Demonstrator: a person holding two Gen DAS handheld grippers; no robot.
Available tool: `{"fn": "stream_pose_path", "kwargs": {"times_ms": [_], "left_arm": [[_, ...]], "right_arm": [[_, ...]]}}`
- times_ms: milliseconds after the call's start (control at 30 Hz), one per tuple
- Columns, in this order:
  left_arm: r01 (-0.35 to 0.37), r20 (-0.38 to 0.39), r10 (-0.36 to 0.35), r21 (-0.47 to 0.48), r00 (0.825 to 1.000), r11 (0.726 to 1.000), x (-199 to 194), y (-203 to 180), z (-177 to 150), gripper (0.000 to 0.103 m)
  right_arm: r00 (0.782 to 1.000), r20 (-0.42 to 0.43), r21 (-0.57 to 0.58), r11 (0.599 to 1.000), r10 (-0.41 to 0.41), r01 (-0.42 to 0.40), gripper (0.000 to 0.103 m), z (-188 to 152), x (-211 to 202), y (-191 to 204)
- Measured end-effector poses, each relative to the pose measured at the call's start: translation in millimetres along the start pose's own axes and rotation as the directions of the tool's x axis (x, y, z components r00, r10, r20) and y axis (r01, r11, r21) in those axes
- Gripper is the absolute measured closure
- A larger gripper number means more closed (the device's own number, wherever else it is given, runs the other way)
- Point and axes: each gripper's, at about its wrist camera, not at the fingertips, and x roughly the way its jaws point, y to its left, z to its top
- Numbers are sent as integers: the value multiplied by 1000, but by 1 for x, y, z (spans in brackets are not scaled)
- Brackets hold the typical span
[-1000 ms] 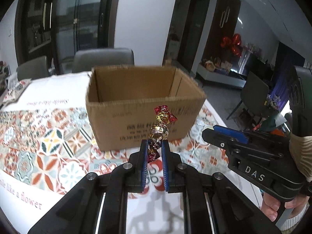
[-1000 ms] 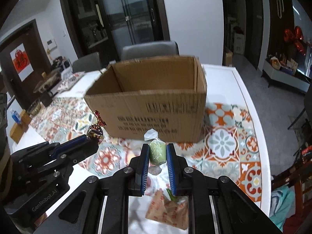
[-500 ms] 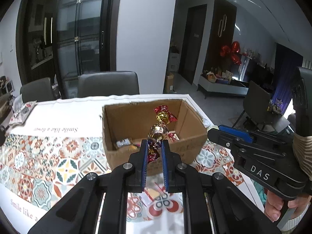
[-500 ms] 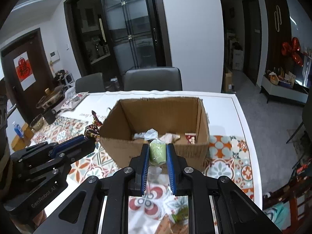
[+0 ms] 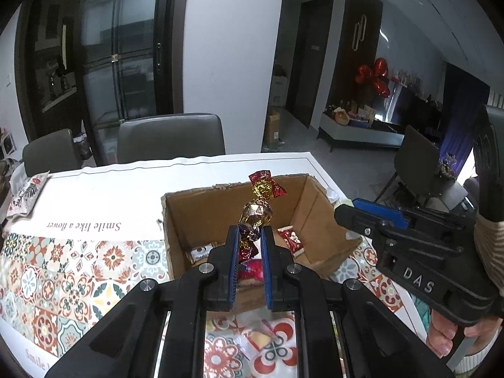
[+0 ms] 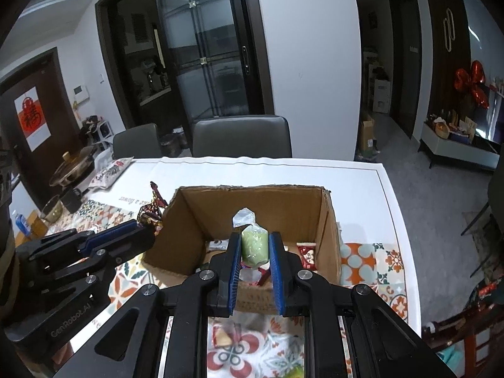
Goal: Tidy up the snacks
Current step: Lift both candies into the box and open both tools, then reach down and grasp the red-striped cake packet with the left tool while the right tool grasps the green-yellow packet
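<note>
An open cardboard box [image 5: 318, 217] [image 6: 189, 230] stands on the patterned tablecloth with several wrapped snacks inside. My left gripper [image 5: 249, 234] is shut on a string of gold and red foil candies [image 5: 256, 212], held over the box's near wall. In the right wrist view that gripper [image 6: 148, 223] comes in from the left with the foil candies [image 6: 151, 209] at the box's left wall. My right gripper [image 6: 254, 242] is shut on a pale green wrapped candy [image 6: 254, 244], above the box's near side. In the left wrist view the right gripper's body [image 5: 409, 236] reaches in from the right.
Loose snack packets [image 5: 255, 340] [image 6: 226, 337] lie on the cloth in front of the box. Grey chairs [image 6: 241, 137] stand behind the table. A pot and mug [image 6: 67, 182] sit at the far left. The table edge [image 6: 397, 220] runs along the right.
Both grippers have risen and moved toward the box with their candies. The view went from the box's front wall to looking down into its opening.
</note>
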Motion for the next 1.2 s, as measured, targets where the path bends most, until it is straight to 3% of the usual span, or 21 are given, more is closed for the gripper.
{"fn": "stream_pose_path", "kwargs": {"times_ms": [100, 167, 200, 233, 267, 400, 500, 867, 1200], "left_arm": [[3, -23, -2, 6, 1000, 1000, 15, 3, 7, 84], [-7, -33, 8, 7, 999, 1000, 21, 5, 9, 63], [-16, -31, 16, -3, 999, 1000, 23, 7, 8, 62], [-23, -34, 22, -10, 999, 1000, 23, 9, 7, 62], [-26, -39, 25, -15, 999, 1000, 23, 11, 5, 62], [-45, -25, 45, -1, 999, 999, 15, 13, -8, 61], [-47, -13, 48, 14, 999, 999, 7, 11, -18, 61], [-32, 11, 31, 64, 999, 997, -16, -3, -55, 55], [-3, -19, 5, 121, 1000, 993, -14, -9, -82, 51]], "right_arm": [[1000, -18, 3, 1000, -9, 9, 84, 5, 13, -3], [1000, -24, 10, 1000, -13, 14, 81, 8, 19, -4], [999, -30, 15, 1000, -14, 15, 76, 9, 23, -5], [999, -44, 22, 1000, -19, 20, 63, 10, 27, -6], [998, -51, 32, 999, -27, 29, 58, 8, 29, -8], [996, -68, 31, 998, -57, 59, 58, -2, 28, -9], [994, -75, 19, 997, -75, 77, 51, -14, 23, -7], [987, -126, 80, 990, -101, 112, 51, -56, 6, -7], [963, -247, 167, 974, -106, 150, 51, -93, 7, -16]]}}
